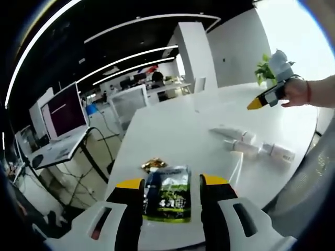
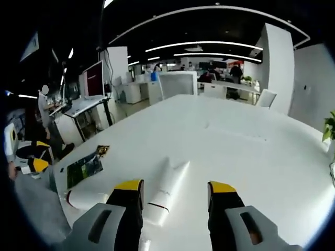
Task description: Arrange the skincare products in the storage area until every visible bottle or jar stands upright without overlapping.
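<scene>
**Tubes lying flat on the white table**

Lying on their sides on the white table: several white tubes, close together toward the table's right edge in the left gripper view. In the right gripper view, one white tube flat just ahead of the right gripper, jaws spread wide, nothing between them. Near the front edge, a green packet flat between the spread jaws of the left gripper, not pinched. Beside it, a small gold wrapper. At the far corner, a potted plant.
</scene>
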A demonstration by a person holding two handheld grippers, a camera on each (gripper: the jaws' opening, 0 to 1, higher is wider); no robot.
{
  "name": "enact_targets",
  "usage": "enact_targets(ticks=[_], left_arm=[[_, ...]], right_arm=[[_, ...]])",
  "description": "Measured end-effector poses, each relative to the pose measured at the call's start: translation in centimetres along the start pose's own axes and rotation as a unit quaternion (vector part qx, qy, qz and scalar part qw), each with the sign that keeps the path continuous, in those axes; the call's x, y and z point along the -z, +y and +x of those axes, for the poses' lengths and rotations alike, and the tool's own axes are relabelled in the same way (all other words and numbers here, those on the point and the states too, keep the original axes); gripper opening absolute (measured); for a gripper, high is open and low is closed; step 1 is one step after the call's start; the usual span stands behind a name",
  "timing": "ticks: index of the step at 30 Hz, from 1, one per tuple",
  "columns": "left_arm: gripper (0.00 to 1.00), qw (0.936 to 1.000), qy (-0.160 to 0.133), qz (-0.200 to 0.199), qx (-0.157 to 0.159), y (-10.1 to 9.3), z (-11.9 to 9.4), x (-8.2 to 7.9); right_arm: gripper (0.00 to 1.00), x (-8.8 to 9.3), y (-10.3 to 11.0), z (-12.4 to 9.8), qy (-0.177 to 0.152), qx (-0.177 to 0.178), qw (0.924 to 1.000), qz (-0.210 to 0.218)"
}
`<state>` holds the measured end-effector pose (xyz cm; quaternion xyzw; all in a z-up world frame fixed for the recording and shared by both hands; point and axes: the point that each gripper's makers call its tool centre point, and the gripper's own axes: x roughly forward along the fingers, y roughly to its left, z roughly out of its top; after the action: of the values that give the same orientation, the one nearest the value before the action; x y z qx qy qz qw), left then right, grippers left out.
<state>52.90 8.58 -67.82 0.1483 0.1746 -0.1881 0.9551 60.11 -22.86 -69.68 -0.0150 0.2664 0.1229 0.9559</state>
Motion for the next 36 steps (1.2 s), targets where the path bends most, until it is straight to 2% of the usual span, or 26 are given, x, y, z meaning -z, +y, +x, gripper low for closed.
enact_targets(ticks=[6, 9, 15, 21, 36], left_arm=[[0.49, 0.9999, -0.006, -0.011, 0.003, 0.0, 0.0, -0.2], [0.49, 0.9999, -0.007, -0.014, 0.005, -0.1, 0.0, -0.2], [0.49, 0.9999, -0.006, -0.012, 0.002, 0.0, 0.0, -0.2], [0.48, 1.0, -0.001, -0.006, -0.003, 0.1, 0.0, 0.0], [0.46, 0.9999, 0.003, -0.001, -0.015, 0.4, 0.0, 0.1]], right_arm=[[0.48, 0.4, 0.8, 2.0, 0.031, -0.012, 0.9994, -0.012], [0.48, 1.2, 0.9, 3.4, 0.056, -0.013, 0.9983, -0.013], [0.48, 2.0, 0.5, 5.6, 0.093, -0.005, 0.9957, -0.008], [0.48, 2.3, 0.7, 7.1, 0.111, 0.0, 0.9936, -0.022], [0.44, 5.8, 1.4, 10.2, 0.211, 0.0, 0.9768, -0.036]])
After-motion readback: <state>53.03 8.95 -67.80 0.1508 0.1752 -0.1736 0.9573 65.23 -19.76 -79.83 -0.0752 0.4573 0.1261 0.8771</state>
